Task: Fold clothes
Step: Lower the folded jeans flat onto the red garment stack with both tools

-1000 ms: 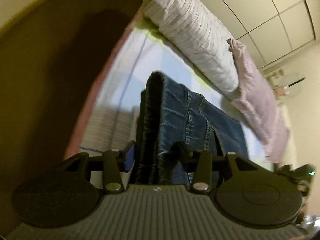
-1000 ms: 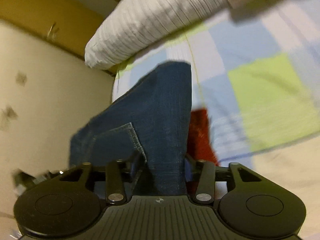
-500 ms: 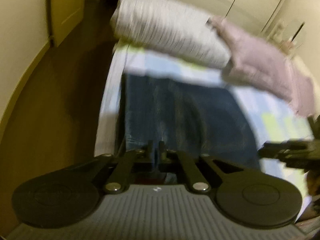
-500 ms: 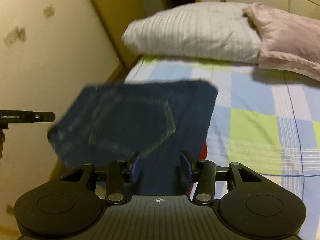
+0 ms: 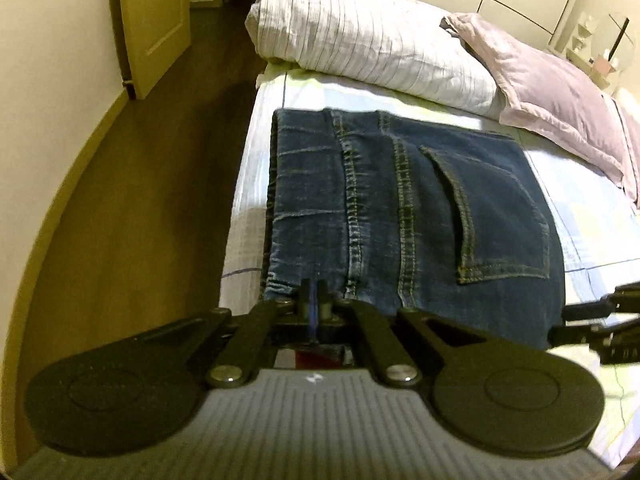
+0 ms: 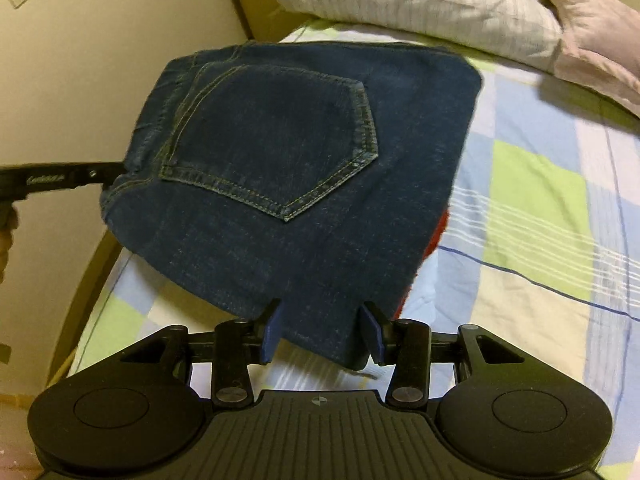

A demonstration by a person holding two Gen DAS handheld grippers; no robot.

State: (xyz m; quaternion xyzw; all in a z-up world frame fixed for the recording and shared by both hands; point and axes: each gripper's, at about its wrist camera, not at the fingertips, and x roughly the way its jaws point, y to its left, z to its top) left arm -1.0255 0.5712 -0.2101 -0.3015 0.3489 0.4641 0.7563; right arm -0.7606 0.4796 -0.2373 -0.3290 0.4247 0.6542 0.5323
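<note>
- Whereas a second ago it hung bunched, the jeans (image 5: 400, 216) now lie folded on the bed (image 5: 248, 184); left gripper (image 5: 314, 306) fingers are closed at the near edge.
- Right gripper (image 6: 322, 330) fingers, clamped before, now stand open around the jeans' (image 6: 304, 168) edge: release appears under way.

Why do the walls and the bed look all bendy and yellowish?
Left wrist view: the fisheye lens curves the door and floor; warm indoor light tints everything. Right wrist view: the jeans look slightly blurred, and the wall bows too.
</note>
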